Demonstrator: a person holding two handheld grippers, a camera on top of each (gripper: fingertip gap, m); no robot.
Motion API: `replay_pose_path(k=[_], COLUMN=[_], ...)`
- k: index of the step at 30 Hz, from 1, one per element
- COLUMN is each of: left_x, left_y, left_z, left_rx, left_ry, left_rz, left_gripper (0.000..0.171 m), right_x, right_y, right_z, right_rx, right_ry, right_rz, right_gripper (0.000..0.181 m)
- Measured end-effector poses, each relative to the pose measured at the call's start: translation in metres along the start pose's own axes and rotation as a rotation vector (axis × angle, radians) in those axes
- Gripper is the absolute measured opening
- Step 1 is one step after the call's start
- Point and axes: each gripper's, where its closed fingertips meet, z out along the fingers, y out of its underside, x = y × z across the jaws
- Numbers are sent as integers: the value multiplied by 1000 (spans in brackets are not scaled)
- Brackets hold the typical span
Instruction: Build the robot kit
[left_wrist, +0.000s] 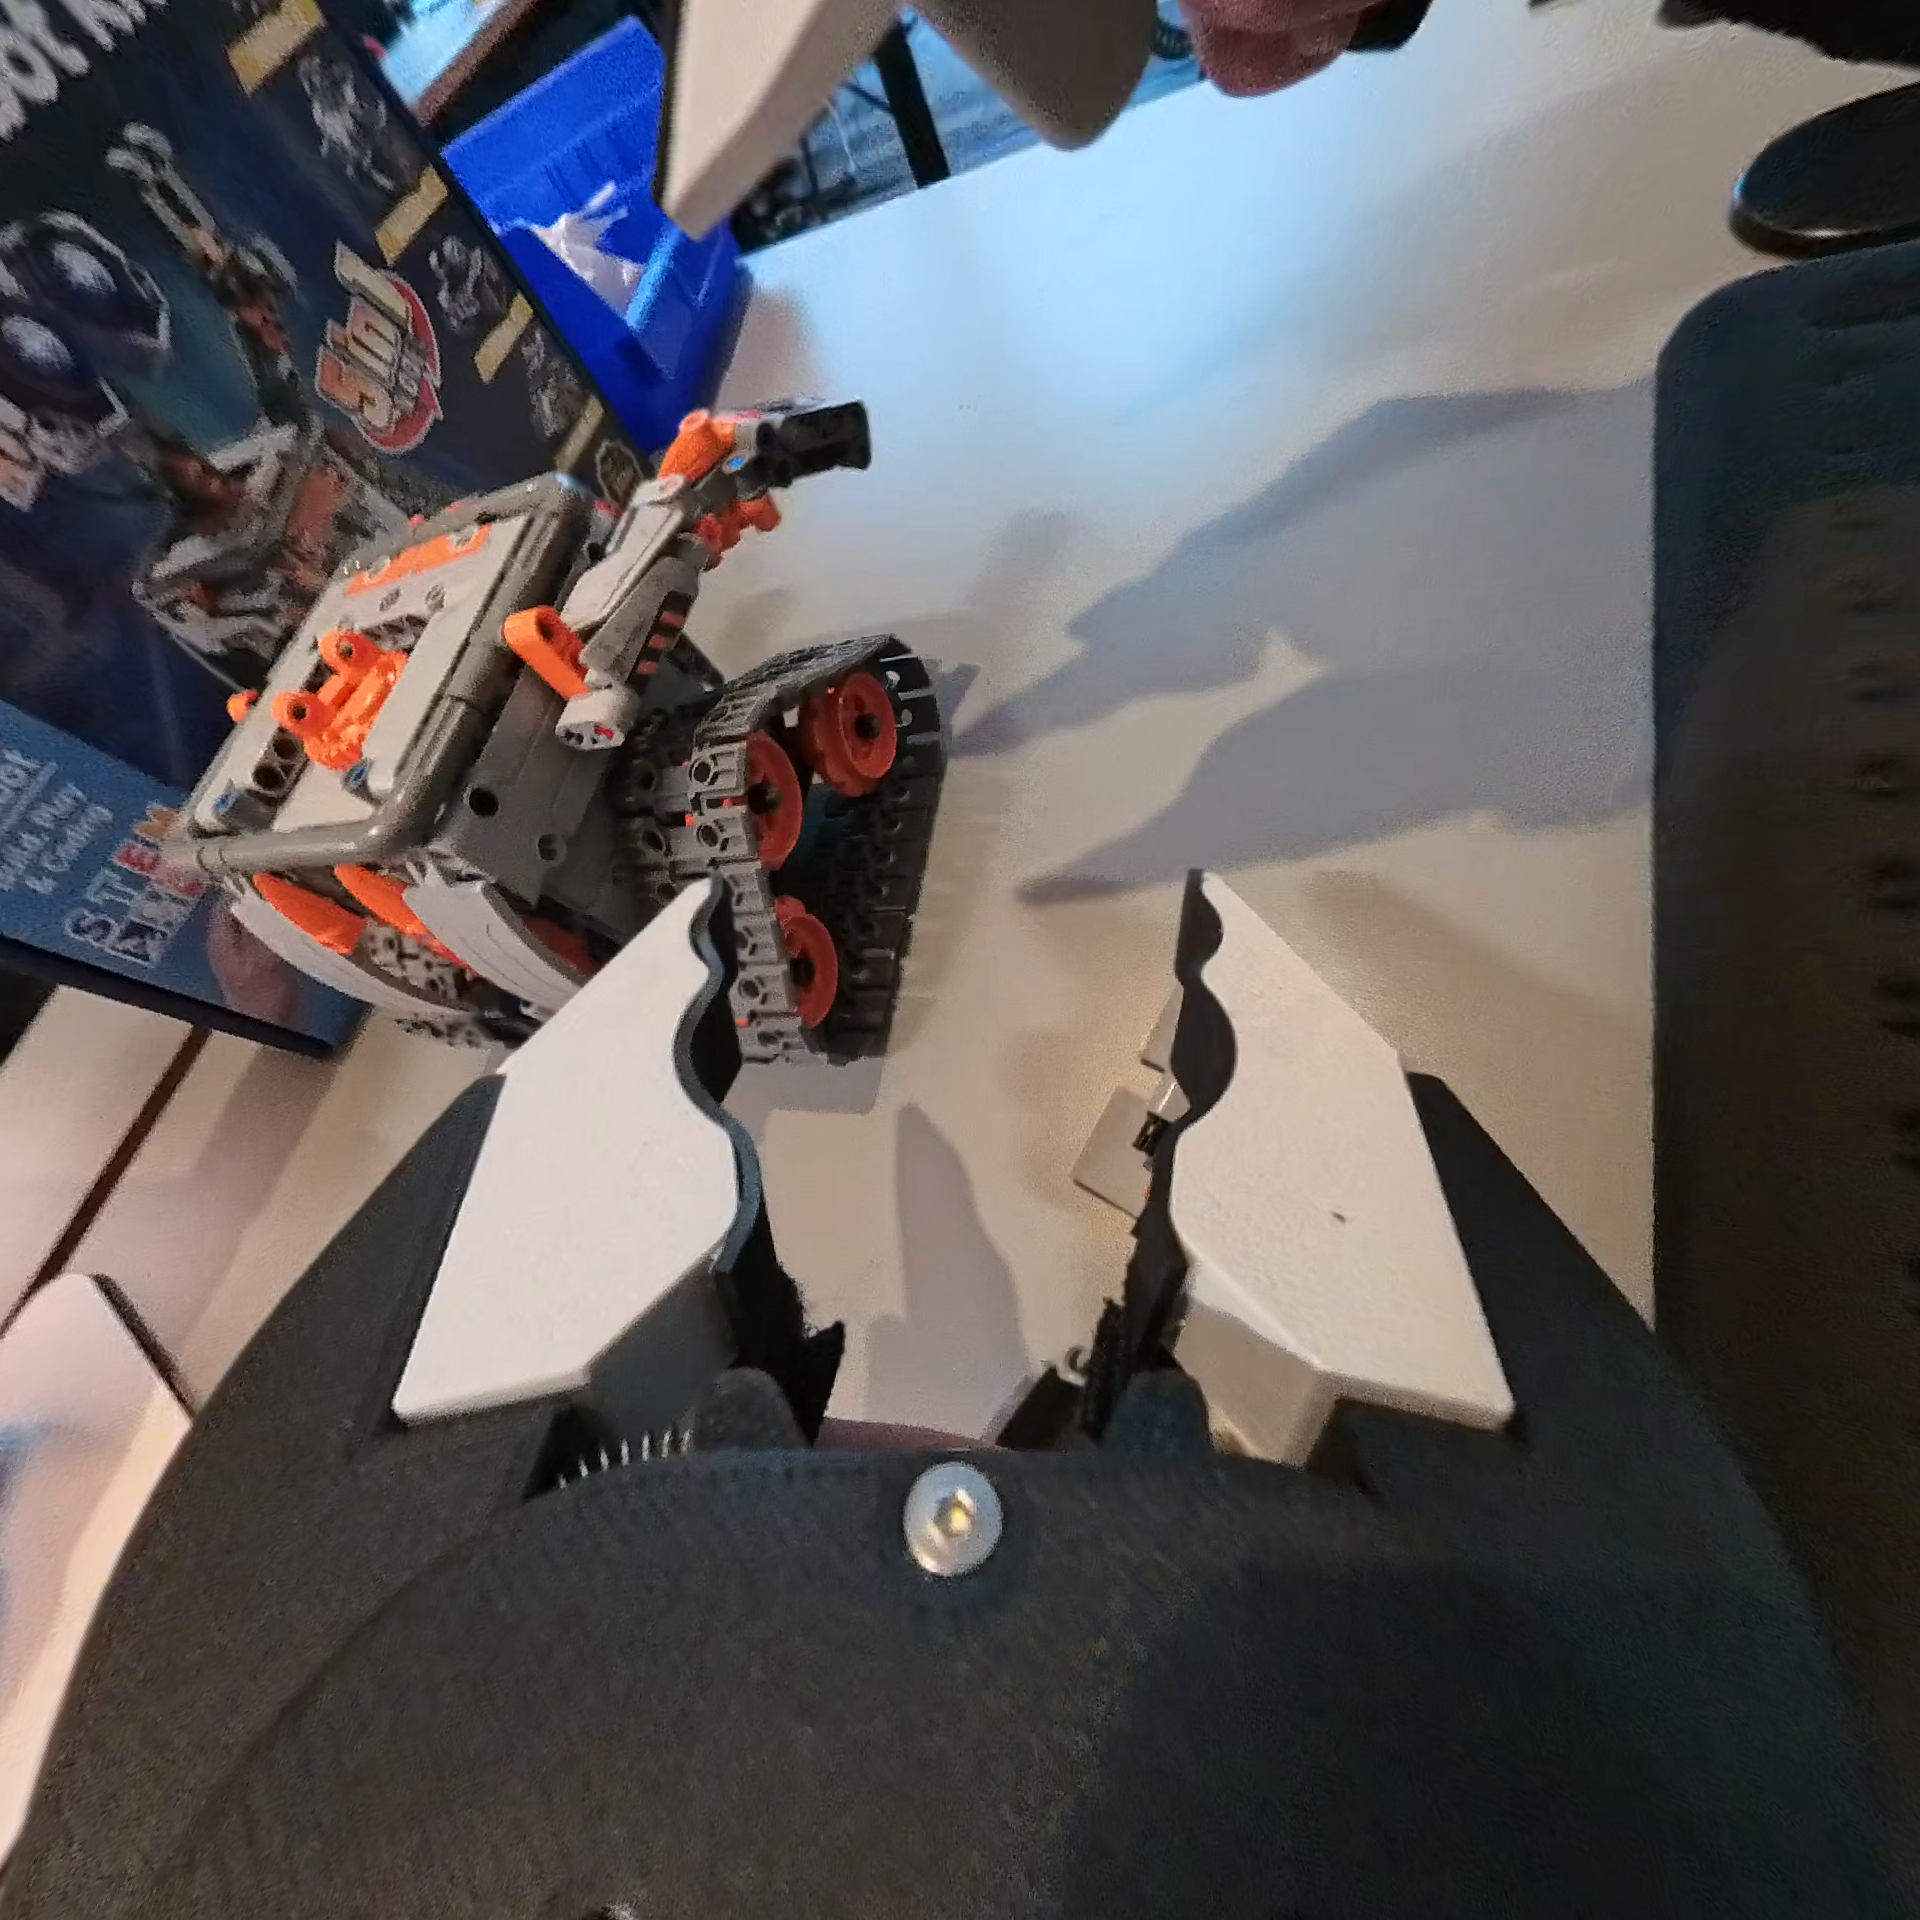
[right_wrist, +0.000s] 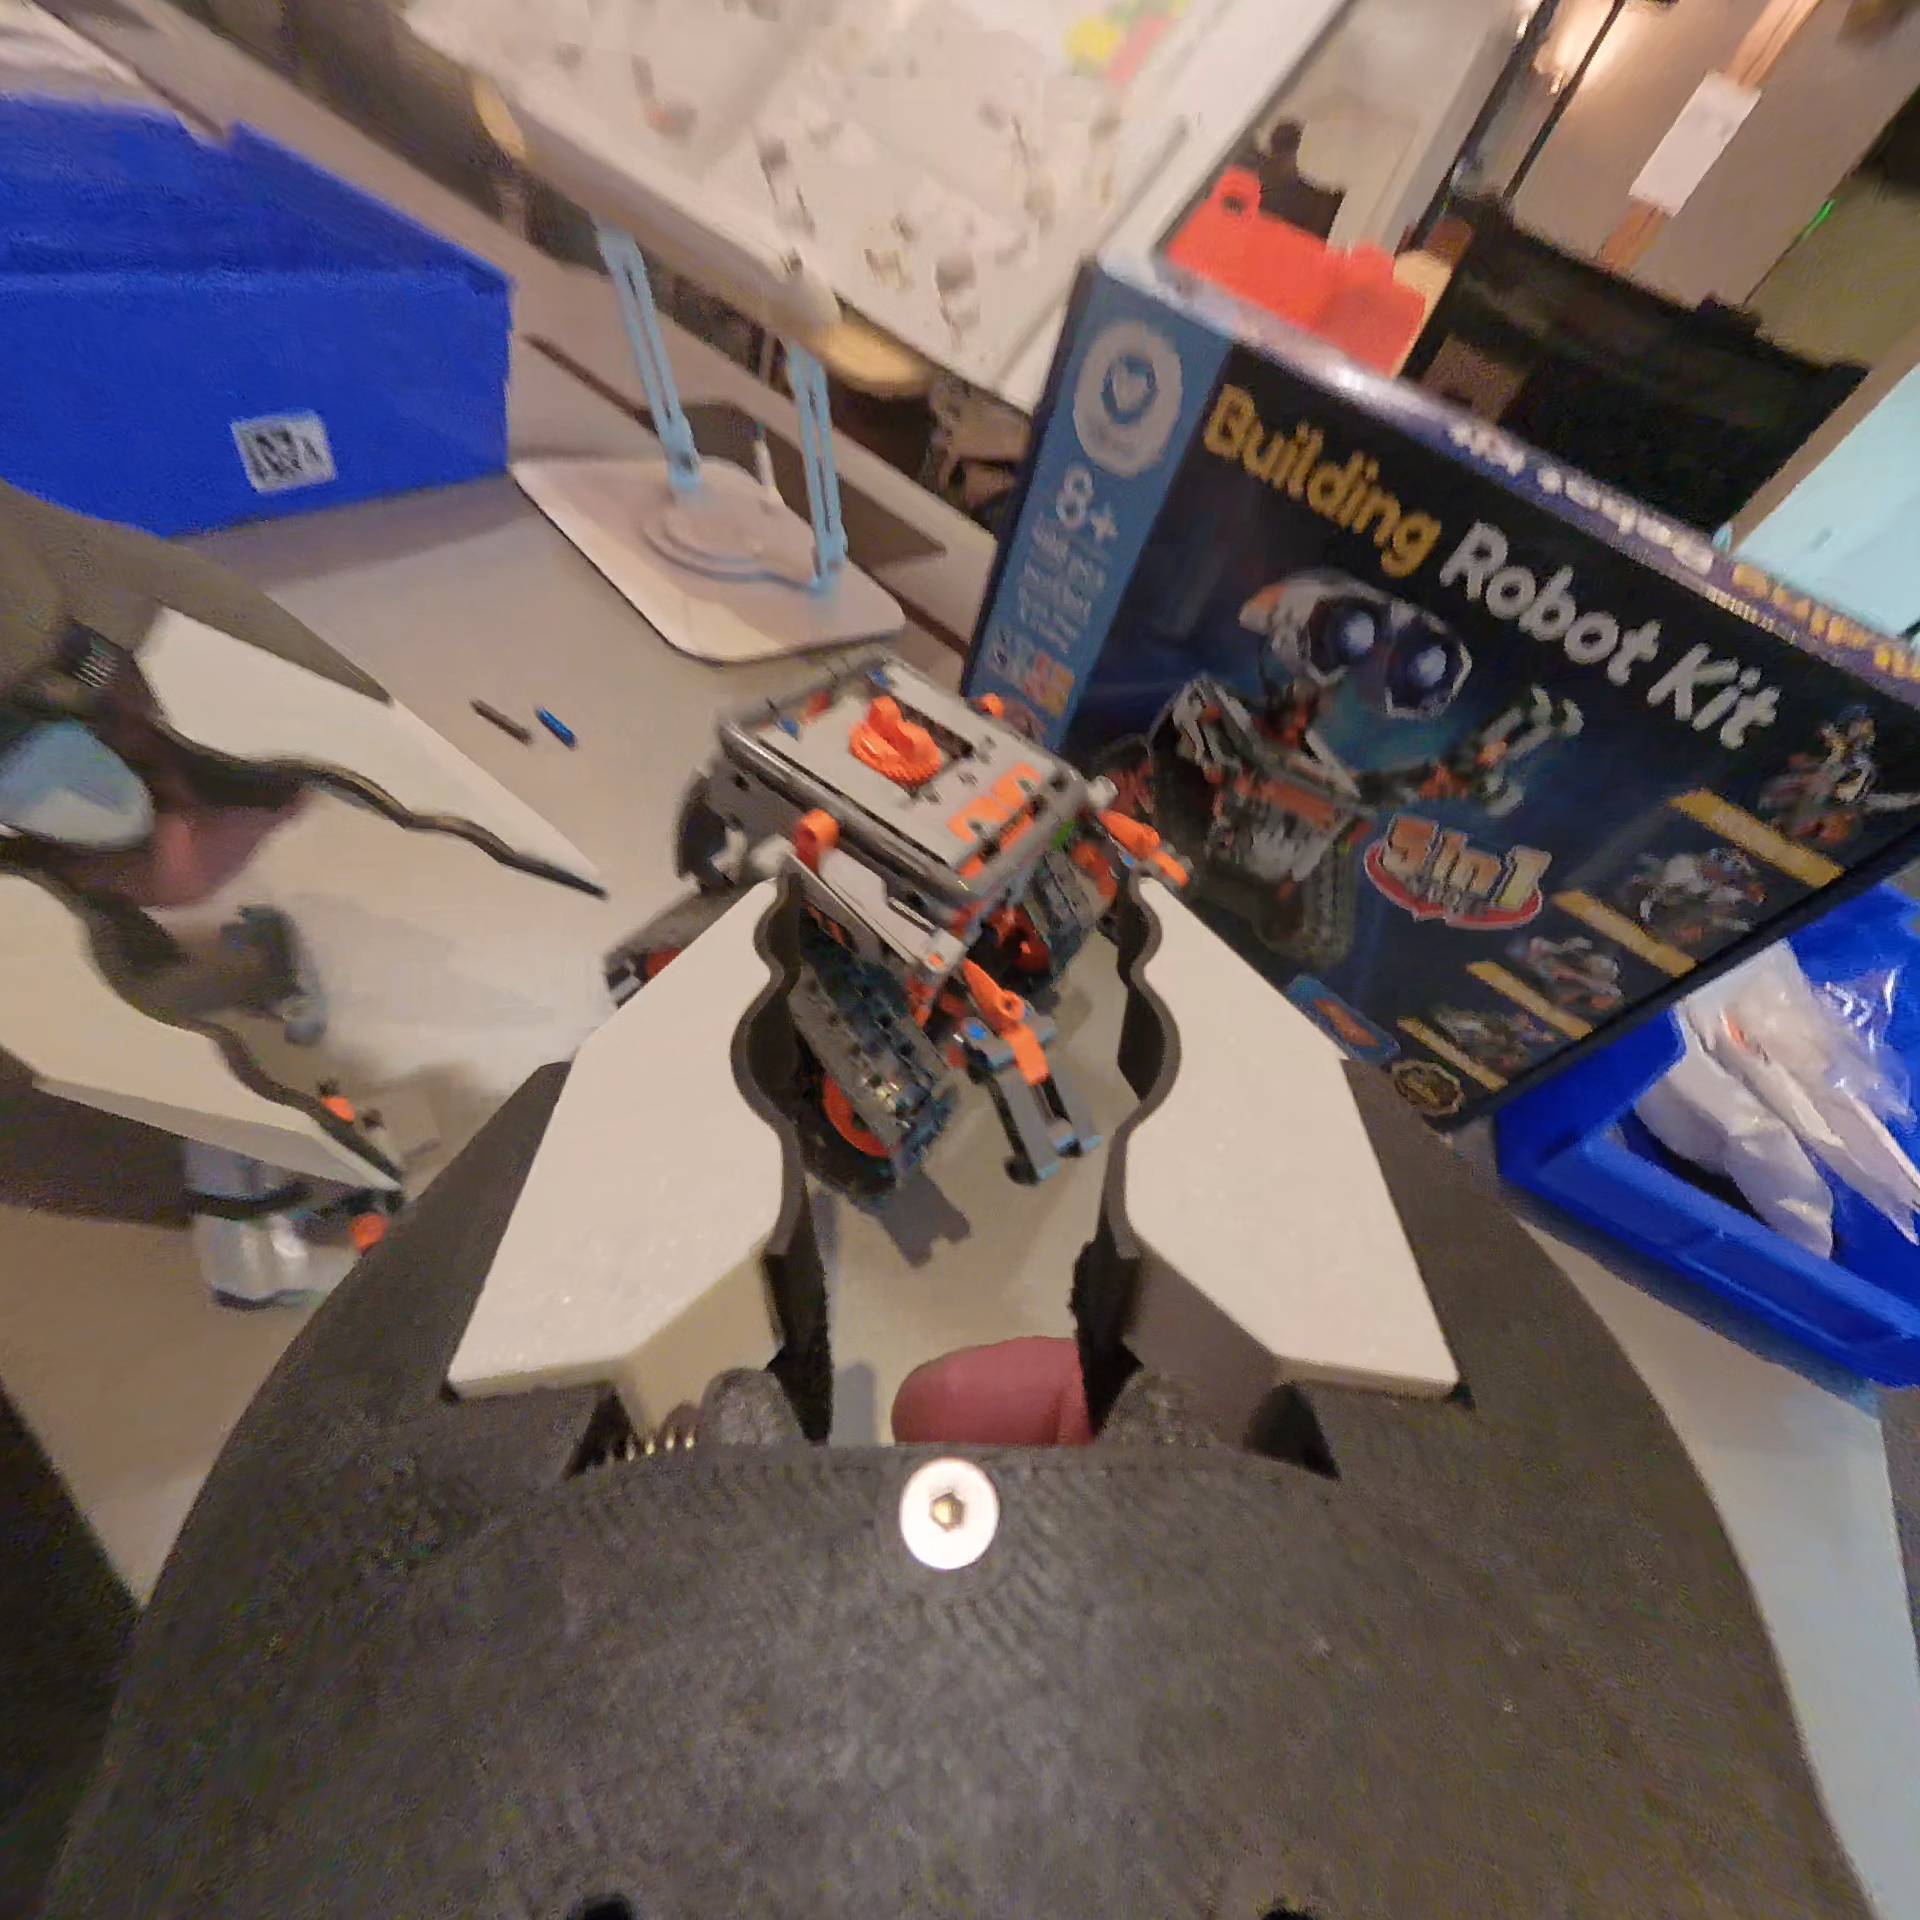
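A grey, black and orange toy robot with rubber tracks (left_wrist: 561, 748) stands on the white table (left_wrist: 1247, 520), in front of its dark blue kit box (left_wrist: 208, 416). My left gripper (left_wrist: 951, 904) is open and empty. Its left fingertip (left_wrist: 696, 935) is close to the track, and a small grey piece (left_wrist: 1122, 1143) lies by the right finger. My right gripper (right_wrist: 956, 904) is open and empty. The robot (right_wrist: 914, 831) shows between and beyond its fingers. In the left wrist view the right gripper (left_wrist: 883, 94) hovers well above the robot. The left gripper (right_wrist: 312, 935) is to the robot's left.
The kit box (right_wrist: 1455, 779) stands behind the robot. A blue bin with plastic bags (right_wrist: 1714, 1174) is at the right, another blue bin (right_wrist: 208, 312) at the far left. A stand's flat base (right_wrist: 717, 561) and two small pins (right_wrist: 530, 722) lie behind. A dark bulky shape (left_wrist: 1787, 831) fills the left view's right side. To the small grey piece (left_wrist: 1122, 1143): left tips about 6 cm, right tips about 20 cm. It turns up in the right wrist view (right_wrist: 395, 1115) as well.
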Motion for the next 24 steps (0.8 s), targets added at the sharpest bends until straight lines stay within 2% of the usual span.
replay_pose_path(k=[3, 6, 7, 9, 11, 15, 24], left_x=[8, 17, 18, 22, 24, 26, 41], left_y=[-5, -16, -18, -24, -31, -41, -41], left_z=[0, -3, -4, -8, -12, -20, -22], left_rx=[21, 80, 96, 135, 173, 220, 220], left_ry=[-9, -30, -50, -72, -96, -100, -61], left_rz=[64, 163, 202, 278, 328, 347, 419], left_gripper=[77, 52, 44, 13, 0, 0, 2], right_x=[-20, -38, -41, -43, -44, -41, -28], right_y=[-23, -48, -51, -49, -43, -30, -10], right_z=[-9, -15, -14, -6, 1, 3, 8], right_rx=[115, 318, 362, 412, 405, 395, 368], right_ry=[-17, -67, -83, -105, -113, -111, -68], right_rz=[-5, 36, 63, 109, 118, 118, 167], right_gripper=[39, 2, 0, 0, 0, 0, 0])
